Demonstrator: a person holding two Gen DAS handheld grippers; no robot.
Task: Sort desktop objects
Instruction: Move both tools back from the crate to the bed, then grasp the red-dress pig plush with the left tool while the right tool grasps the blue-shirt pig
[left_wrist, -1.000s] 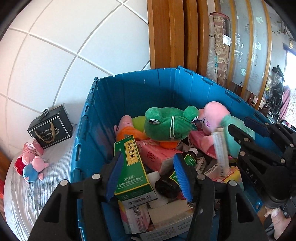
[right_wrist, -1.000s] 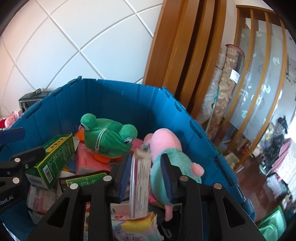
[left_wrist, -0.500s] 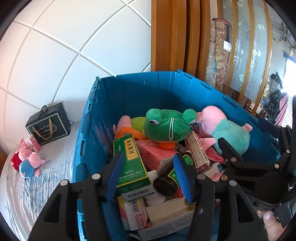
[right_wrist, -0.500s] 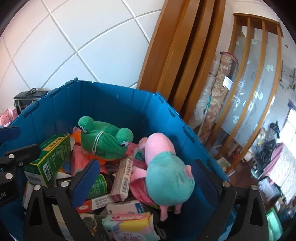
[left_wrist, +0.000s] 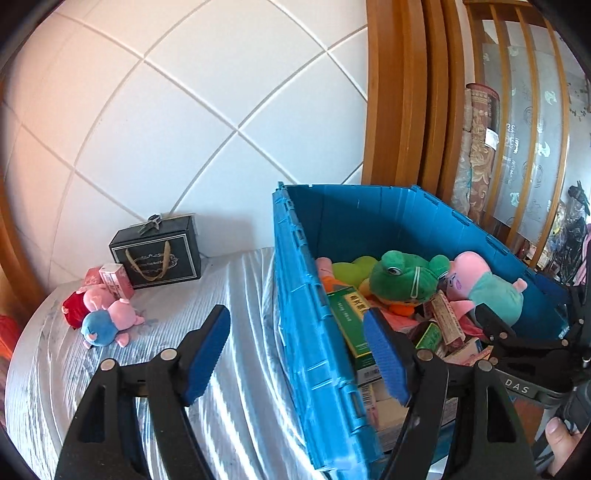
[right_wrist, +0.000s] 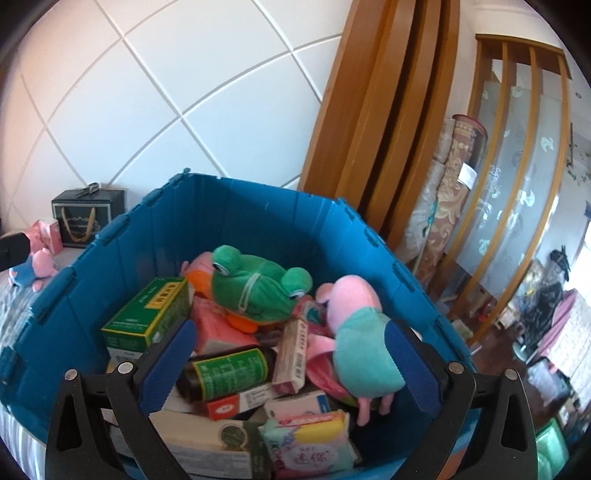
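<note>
- Two grippers are in frame, both over or beside a blue crate (left_wrist: 314, 332) that stands on a white striped cover (left_wrist: 236, 302) against a tiled wall.
- Left gripper (left_wrist: 297, 349): jaws are opening, nothing between the pads; the crate's near left wall runs up through the gap, not touched by either pad as far as can be told.
- Right gripper (right_wrist: 290, 363): jaws stand wide apart and empty, above the crate's near end.
- Edges: the crate's left rim divides the left wrist view. To its left the cover is open and bare up to a black gift box (left_wrist: 157, 256) at the wall.
- Near that box lie a small pink carton (left_wrist: 116, 280) and two plush pigs, one red (left_wrist: 75, 308) and one blue (left_wrist: 107, 326), well apart from the crate.
- To the crate's right, wooden posts and a frosted glass partition close in.
- Crate contents are heaped near the rim: a green frog plush (right_wrist: 258, 286), a pink pig plush in teal (right_wrist: 356, 332), a green medicine box (right_wrist: 147, 314), a brown bottle with green label (right_wrist: 229, 371), a narrow pink-and-white box (right_wrist: 293, 356) and a tissue pack (right_wrist: 310, 450).
- Only the left wrist view shows the open cover, the red pig, the right gripper's black frame and a fingertip (left_wrist: 557, 432) at the lower right.
- Only the right wrist view shows the bottle whole and the tissue pack.
- Relative to the right gripper: bottle and narrow box lie between and below the pads; the teal pig sits just inside the right pad.
- Relative to the left gripper: the green box lies just beyond the right pad, inside the crate.
</note>
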